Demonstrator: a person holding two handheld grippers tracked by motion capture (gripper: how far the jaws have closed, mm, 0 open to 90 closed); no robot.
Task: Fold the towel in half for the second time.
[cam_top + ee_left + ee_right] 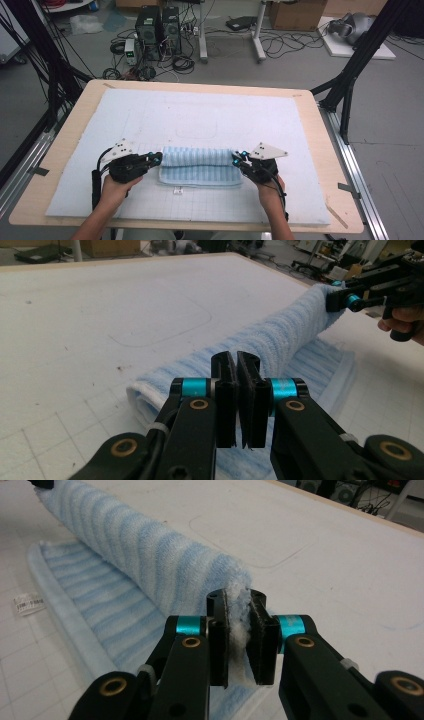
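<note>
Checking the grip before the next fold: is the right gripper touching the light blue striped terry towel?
Touching. In the right gripper view, the right gripper has its black jaws clamped on an edge of the towel, fabric pinched between them.

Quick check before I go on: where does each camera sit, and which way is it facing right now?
High view: above the near table edge, looking forward and down at the towel; both forearms enter from the bottom.
Left gripper view: rides the left tongs, looking along the towel roll toward the right tongs.
Right gripper view: rides the right tongs, pinching the towel edge, looking along the roll.
All share the towel.
</note>
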